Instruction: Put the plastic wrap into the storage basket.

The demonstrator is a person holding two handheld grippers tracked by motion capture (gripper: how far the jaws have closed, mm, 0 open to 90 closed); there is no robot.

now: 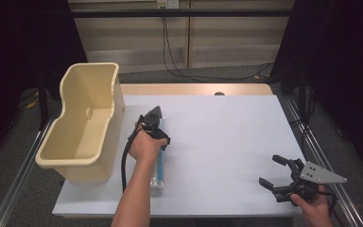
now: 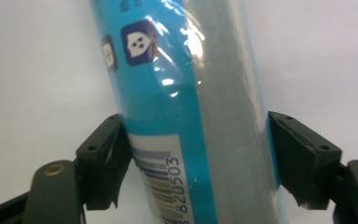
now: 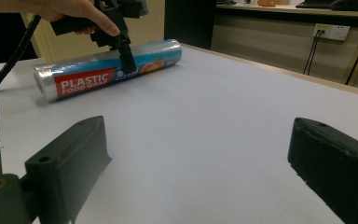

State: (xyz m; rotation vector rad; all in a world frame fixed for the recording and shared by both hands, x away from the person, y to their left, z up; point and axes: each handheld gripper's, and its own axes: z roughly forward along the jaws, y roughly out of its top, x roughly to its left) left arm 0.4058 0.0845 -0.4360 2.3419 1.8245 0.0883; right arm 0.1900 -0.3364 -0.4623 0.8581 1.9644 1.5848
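Note:
A roll of plastic food wrap [image 1: 159, 173], blue and red under clear film, lies on the white table top [image 1: 227, 142] at the left of centre. My left gripper [image 1: 158, 137] comes down on it from above, a hand around its body. In the left gripper view both jaws press the sides of the roll [image 2: 191, 93], so the left gripper [image 2: 191, 158] is shut on it. The right gripper view shows the roll [image 3: 98, 74] resting on the table with the left gripper [image 3: 123, 56] across it. My right gripper [image 1: 272, 170] stands open at the front right, nothing between its jaws [image 3: 196, 154].
A tall cream plastic bin [image 1: 116, 109] stands at the table's left edge, just left of the roll. Black cables hang down the wall behind the table [image 1: 170, 52]. Metal rails run along both sides of the table.

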